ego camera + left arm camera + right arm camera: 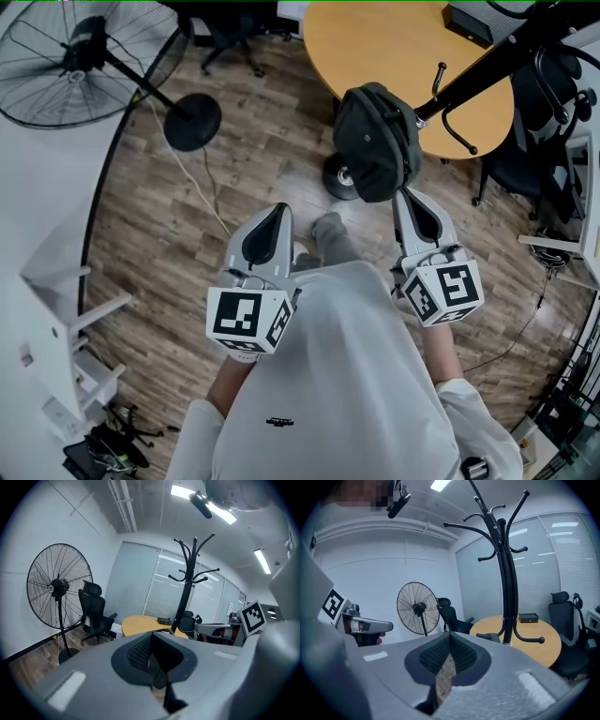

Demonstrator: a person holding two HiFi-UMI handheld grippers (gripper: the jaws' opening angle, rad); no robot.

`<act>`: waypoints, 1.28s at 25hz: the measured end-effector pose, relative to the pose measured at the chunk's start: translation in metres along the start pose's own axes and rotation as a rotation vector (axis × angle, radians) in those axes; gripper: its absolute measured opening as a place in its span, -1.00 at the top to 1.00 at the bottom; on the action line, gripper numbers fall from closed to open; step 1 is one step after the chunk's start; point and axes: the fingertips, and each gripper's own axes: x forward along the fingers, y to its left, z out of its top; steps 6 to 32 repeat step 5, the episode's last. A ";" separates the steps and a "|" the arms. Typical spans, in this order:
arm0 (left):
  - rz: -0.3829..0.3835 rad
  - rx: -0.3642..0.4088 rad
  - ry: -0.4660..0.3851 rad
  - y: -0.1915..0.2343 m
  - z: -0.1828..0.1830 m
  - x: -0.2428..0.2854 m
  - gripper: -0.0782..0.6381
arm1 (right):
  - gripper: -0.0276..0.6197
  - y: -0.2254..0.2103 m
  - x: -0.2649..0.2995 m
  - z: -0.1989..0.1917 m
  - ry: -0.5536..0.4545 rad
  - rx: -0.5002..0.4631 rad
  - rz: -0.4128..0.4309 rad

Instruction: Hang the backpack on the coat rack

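1. Markings: the only readable labels are the black-and-white square markers on the cube of the left gripper (277, 212) and on the cube of the right gripper (405, 195). A small dark print on the person's white shirt (279, 422) is too small to read.
2. Left gripper: in the left gripper view (151, 634) its jaws stand together at the tips with nothing between them.
3. Right gripper: in the right gripper view (449, 635) its jaws are closed and empty. Only a thin strip of wood floor shows through the slit below the pads.
4. Backpack (375, 141): dark, hanging against the black pole of the coat rack (487, 66), above the rack's base and beside the edge of the round table (375, 47). The right gripper's tip lies just at the bag's lower edge. Whether they touch cannot be told.
5. Head view only: the backpack, the rack's base, the person's shirt and both grippers side by side.
6. Gripper views only: the rack's upper hooks (187, 583) (506, 573), the ceiling lights and the blinds behind.
7. Common to all views: the standing fan (75, 56) (58, 588) (418, 607).
8. Each gripper view also shows the other gripper's marker cube at its edge (253, 617) (333, 606).
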 end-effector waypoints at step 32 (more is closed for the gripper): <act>-0.003 -0.007 -0.008 0.001 0.002 -0.001 0.73 | 0.91 0.000 0.000 0.000 0.001 0.000 -0.011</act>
